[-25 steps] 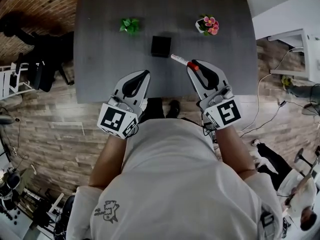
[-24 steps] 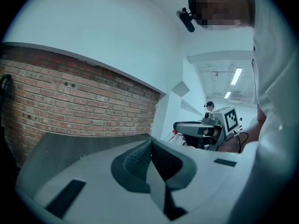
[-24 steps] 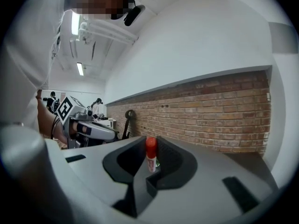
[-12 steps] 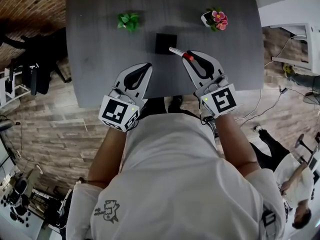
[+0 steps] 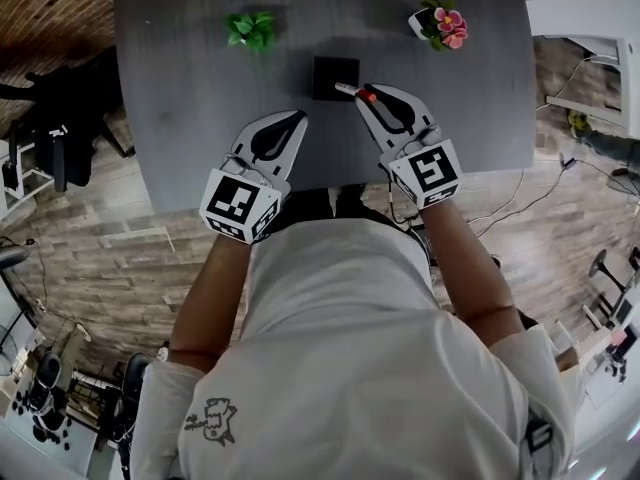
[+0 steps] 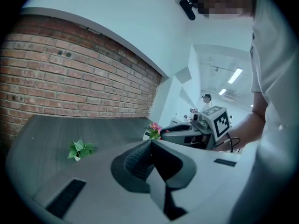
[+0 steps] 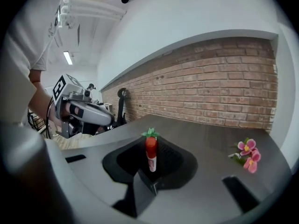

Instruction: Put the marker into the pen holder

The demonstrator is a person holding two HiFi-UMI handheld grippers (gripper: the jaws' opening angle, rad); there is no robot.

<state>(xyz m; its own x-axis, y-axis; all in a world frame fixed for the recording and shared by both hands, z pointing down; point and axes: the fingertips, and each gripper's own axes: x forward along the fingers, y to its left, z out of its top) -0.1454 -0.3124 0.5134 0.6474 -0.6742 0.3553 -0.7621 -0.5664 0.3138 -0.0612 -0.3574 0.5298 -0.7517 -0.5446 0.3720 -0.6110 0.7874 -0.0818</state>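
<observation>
The black square pen holder (image 5: 335, 75) stands mid-table in the head view. A white marker with a red band (image 5: 354, 91) sticks out of my right gripper (image 5: 368, 99), which is shut on it; its white end lies at the holder's near right corner. In the right gripper view the marker (image 7: 150, 154) stands upright between the jaws of the right gripper (image 7: 150, 166), and the holder is hidden. My left gripper (image 5: 296, 119) hovers over the table's near part, left of the holder. Seen in its own view, the left gripper (image 6: 150, 143) is shut and holds nothing.
A small green plant (image 5: 250, 30) sits at the back left of the grey table (image 5: 180, 88) and a pot of pink flowers (image 5: 441, 23) at the back right. Dark chairs (image 5: 60, 138) stand left of the table, a white table (image 5: 590, 28) to its right.
Both grippers have moved forward over the table. The right one carried the marker left and towards the pen holder, so its white end now reaches the holder's corner.
</observation>
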